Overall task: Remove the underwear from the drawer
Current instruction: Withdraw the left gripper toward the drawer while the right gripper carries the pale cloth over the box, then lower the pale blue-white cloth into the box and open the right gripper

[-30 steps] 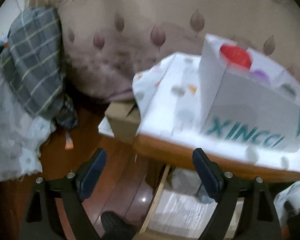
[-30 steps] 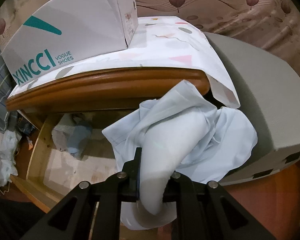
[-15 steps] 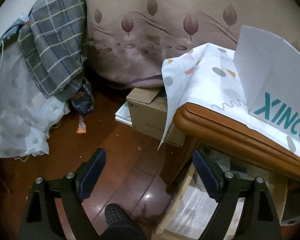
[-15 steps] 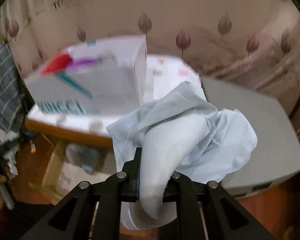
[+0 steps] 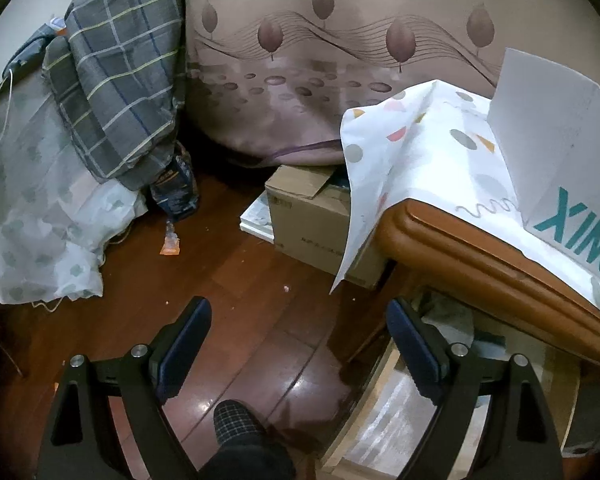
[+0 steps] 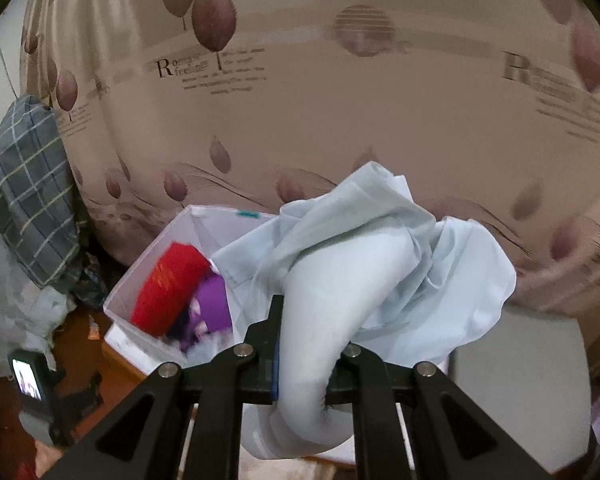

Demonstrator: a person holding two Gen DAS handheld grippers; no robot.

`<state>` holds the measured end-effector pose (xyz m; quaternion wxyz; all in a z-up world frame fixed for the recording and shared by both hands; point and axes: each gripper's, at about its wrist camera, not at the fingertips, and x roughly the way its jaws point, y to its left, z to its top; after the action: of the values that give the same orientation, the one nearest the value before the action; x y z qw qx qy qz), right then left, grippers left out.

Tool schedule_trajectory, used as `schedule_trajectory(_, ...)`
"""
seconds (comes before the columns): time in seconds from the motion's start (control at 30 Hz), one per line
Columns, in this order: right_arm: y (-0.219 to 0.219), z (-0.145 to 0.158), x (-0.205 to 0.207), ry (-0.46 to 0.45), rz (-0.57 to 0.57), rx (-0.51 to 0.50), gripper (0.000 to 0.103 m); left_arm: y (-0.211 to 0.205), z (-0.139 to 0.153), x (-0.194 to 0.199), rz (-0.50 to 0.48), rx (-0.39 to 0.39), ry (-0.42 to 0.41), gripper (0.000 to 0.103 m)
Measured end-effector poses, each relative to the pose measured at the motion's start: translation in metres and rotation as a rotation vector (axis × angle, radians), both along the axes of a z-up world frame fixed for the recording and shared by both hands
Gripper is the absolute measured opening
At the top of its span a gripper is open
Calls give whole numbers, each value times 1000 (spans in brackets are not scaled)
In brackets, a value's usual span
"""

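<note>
Right tongs [image 6: 300, 344]: clamped on pale blue underwear [image 6: 364, 264], held above the open shoebox [image 6: 148, 280].
Left tongs [image 5: 300, 328]: open, empty, over wooden floor [image 5: 236, 288] beside the desk [image 5: 460, 248].

A wooden counter [image 5: 452, 240] is carrying a white cloth [image 5: 424, 160] printed with coloured shapes, one corner of the cloth drooping over the counter's end. A white shoe box [image 5: 556, 140] with teal lettering is sitting on that cloth. The dark wooden floor [image 5: 228, 280] is bearing a cardboard box [image 5: 308, 216] just beside the counter, flat white items [image 5: 256, 220] tucked under that box, an orange wrapper [image 5: 170, 242] and a pale patterned fabric heap [image 5: 36, 216].
</note>
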<state>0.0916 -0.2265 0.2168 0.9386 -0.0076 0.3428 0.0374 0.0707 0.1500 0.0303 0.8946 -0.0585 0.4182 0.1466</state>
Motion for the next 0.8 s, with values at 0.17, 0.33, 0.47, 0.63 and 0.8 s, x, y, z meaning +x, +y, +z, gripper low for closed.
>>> schedule_trajectory(0.17,18,-18,56,78,31,-11,12,4,-1,3,7,3,3,87)
schedule_trajectory(0.33,20,-52,101,176,21,-13,14,6,-1,3,5,4,11,87)
schedule_trajectory(0.47,14,-70,125,216,-10,-4,22,6,-5,4,-12,6,32,87)
schedule_trajectory(0.63,13,-85,141,251,-44,-26,58,2,-6,4,-27,15,29,87)
schedule_trajectory(0.8,6,-84,135,219,-77,-35,66,0,-8,4,-40,8,36,87)
